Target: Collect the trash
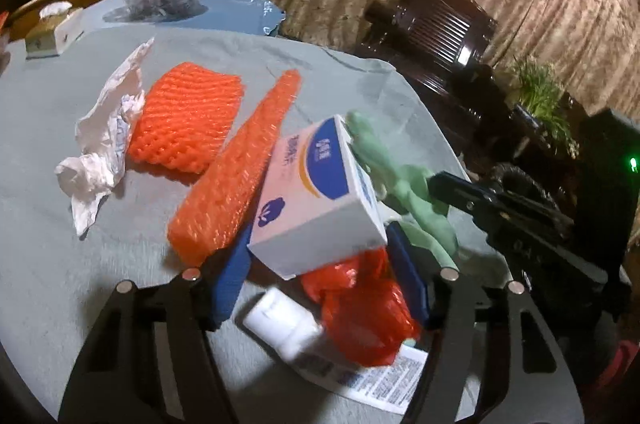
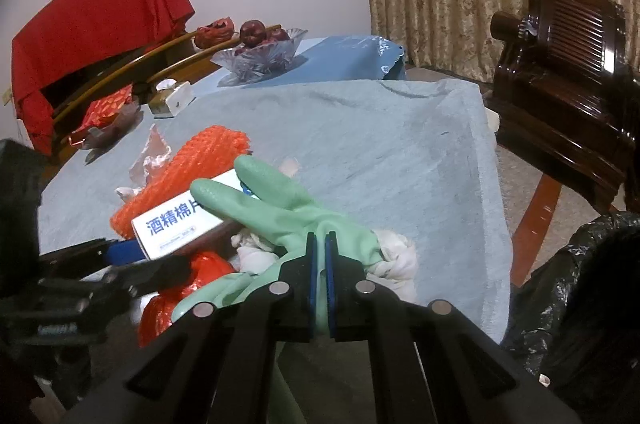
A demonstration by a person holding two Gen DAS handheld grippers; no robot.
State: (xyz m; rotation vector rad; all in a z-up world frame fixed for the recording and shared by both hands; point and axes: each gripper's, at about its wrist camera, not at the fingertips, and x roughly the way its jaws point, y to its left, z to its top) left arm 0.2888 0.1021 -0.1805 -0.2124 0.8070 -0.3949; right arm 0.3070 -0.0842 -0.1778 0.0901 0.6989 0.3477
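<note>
**Rubber glove pinched, cardboard box clamped over a heap of table litter**

The right gripper (image 2: pixel 320 272) has its blue-padded fingers drawn nearly together on the wrist of a mint-green rubber glove (image 2: pixel 280 207). The glove's pebbled, matte fingers splay forward across the white cardboard box (image 2: pixel 176 224), which bears blue Chinese lettering. Under the glove lies a knotted wad of white tissue (image 2: pixel 392 256).

The left gripper (image 1: pixel 320 264) stands with its blue pads wide apart, pressed against the two sides of that same box (image 1: pixel 316 199), a smooth rectangular carton tilted up off the cloth. Below it sit a crinkled, glossy red plastic bag (image 1: pixel 360 320), a small white plastic bottle (image 1: pixel 284 324) and a printed paper leaflet (image 1: pixel 384 380).

Further out on the pale blue, nappy towel-like tablecloth (image 1: pixel 40 244) lie two orange foam fruit nets with a woven mesh texture: one folded flat (image 1: pixel 184 119), one rolled long and tapered (image 1: pixel 240 167). Beside them is a crumpled white paper wrapper (image 1: pixel 100 151). A black bin bag (image 2: pixel 560 284), shiny and wrinkled, gapes at the table's edge.
</note>
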